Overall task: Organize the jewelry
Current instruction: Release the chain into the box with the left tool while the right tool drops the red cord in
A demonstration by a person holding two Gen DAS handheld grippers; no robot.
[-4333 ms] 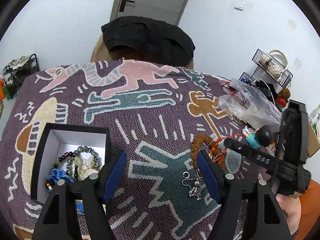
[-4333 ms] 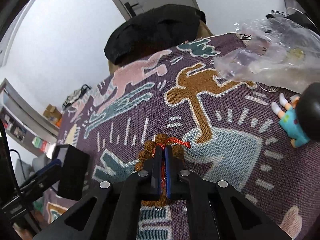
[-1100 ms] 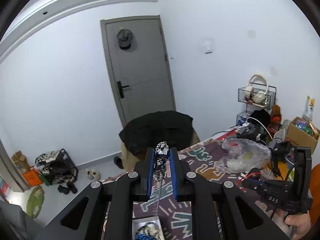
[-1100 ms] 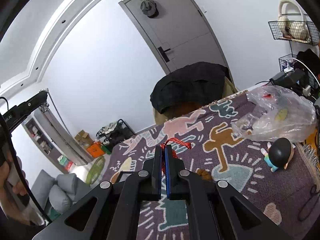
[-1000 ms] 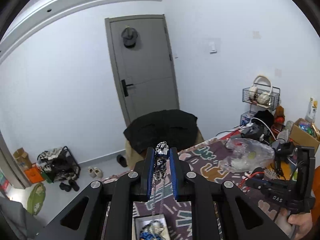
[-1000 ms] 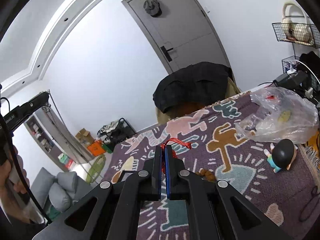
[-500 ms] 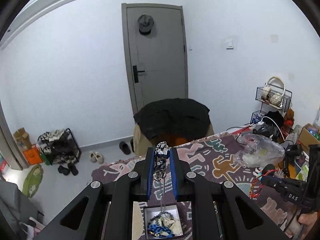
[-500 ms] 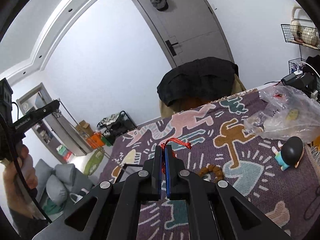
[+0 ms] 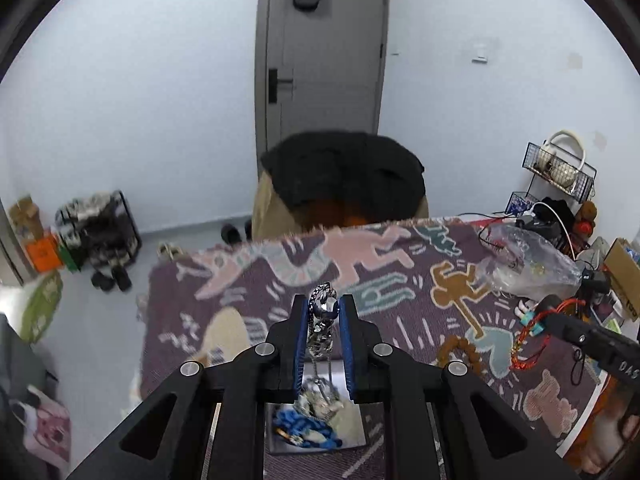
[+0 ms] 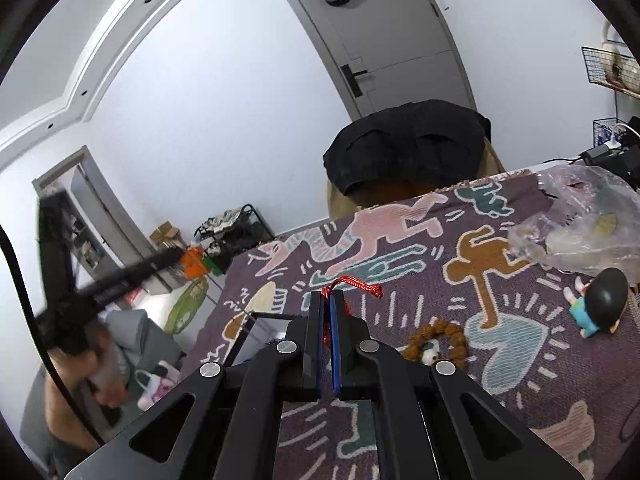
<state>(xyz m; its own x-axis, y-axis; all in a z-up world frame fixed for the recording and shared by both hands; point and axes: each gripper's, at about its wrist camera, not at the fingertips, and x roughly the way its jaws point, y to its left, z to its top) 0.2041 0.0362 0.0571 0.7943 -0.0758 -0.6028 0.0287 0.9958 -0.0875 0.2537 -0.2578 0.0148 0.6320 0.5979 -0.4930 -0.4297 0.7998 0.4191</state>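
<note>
My left gripper is shut on a silver chain necklace, whose chain hangs down into the open black jewelry box straight below. Blue and pale beaded pieces lie in that box. My right gripper is shut on a red cord bracelet; in the left wrist view the bracelet dangles from the right gripper above the patterned cloth. A brown bead bracelet lies on the cloth in front of the right gripper.
A clear plastic bag and a small black-haired figurine sit at the right of the cloth. A chair draped in black fabric stands behind the table. A wire rack and cables crowd the far right edge.
The left gripper has sunk toward the table with the necklace, so the jewelry box looks bigger and closer beneath it. The right gripper has drifted sideways, still holding the red bracelet.
</note>
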